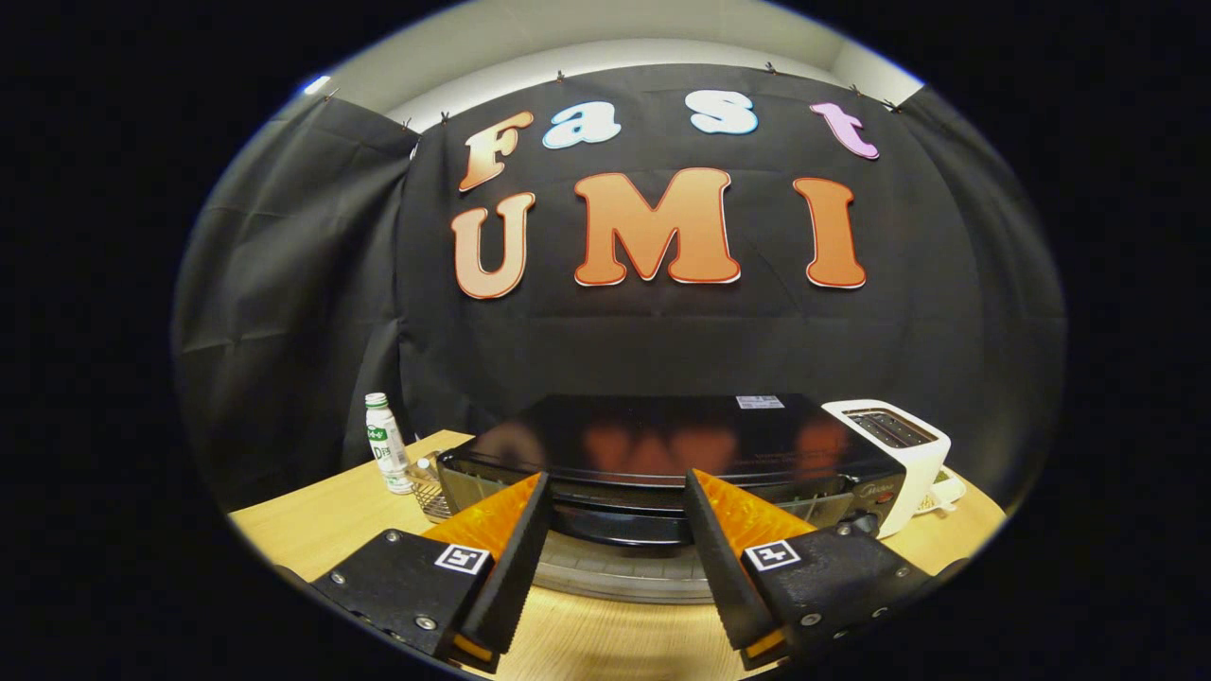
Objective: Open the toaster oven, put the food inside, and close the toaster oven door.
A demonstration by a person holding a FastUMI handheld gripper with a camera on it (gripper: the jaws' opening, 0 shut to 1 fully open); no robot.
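Observation:
A black toaster oven (662,440) stands on the wooden table (312,534), its glossy top facing me from just below. My gripper (617,478) is open, with its fingertips (530,501) at the oven's front top edge. The dark bar of the door handle (620,525) lies in the gap between the two fingers, and neither finger presses on it. Below the handle runs a grey curved band (615,577) of the door front. Whether the door is ajar I cannot tell.
A white pop-up toaster (894,445) stands against the oven's right side. Left of the oven are a small white bottle with a green cap (386,454) and a wire basket (430,497). Black cloth walls the booth behind.

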